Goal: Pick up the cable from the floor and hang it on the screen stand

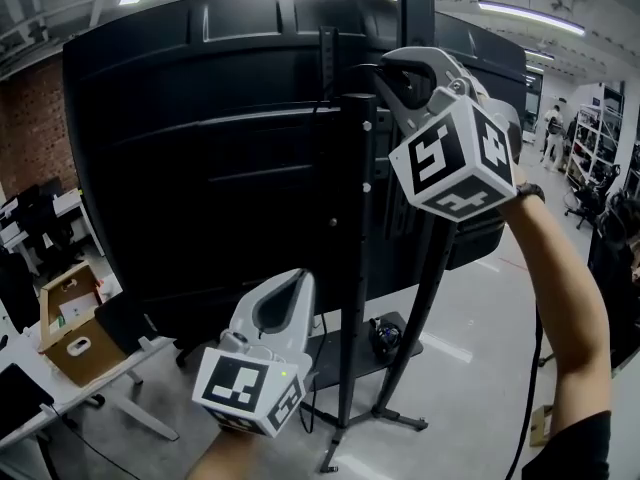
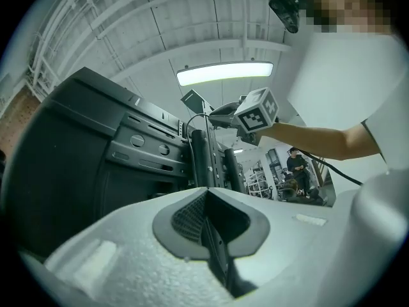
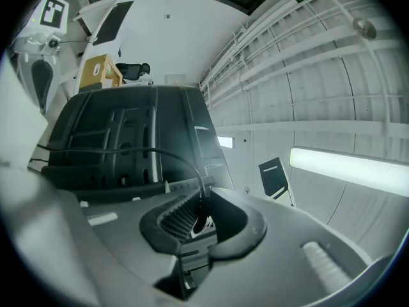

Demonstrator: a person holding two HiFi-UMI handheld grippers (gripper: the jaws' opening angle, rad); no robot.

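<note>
The big black screen (image 1: 220, 148) shows its back, mounted on a black stand post (image 1: 355, 268) with a floor base (image 1: 340, 353). My right gripper (image 1: 392, 76) is raised to the top of the post, against the screen's back. It is shut on a thin black cable (image 3: 128, 149), which arcs from the left across the screen's back into the pads (image 3: 182, 215). My left gripper (image 1: 287, 290) hangs low in front of the post, jaws pointing up and shut with nothing between them. From the left gripper view the right gripper (image 2: 217, 112) shows high beside the post (image 2: 199, 158).
A cardboard box (image 1: 70, 323) sits on a white desk (image 1: 95, 378) at the lower left. A small dark object (image 1: 385, 336) lies on the stand base. Shelves and chairs (image 1: 600, 148) and a person (image 1: 553, 128) are far right. A black lead (image 1: 530, 388) hangs beside my right forearm.
</note>
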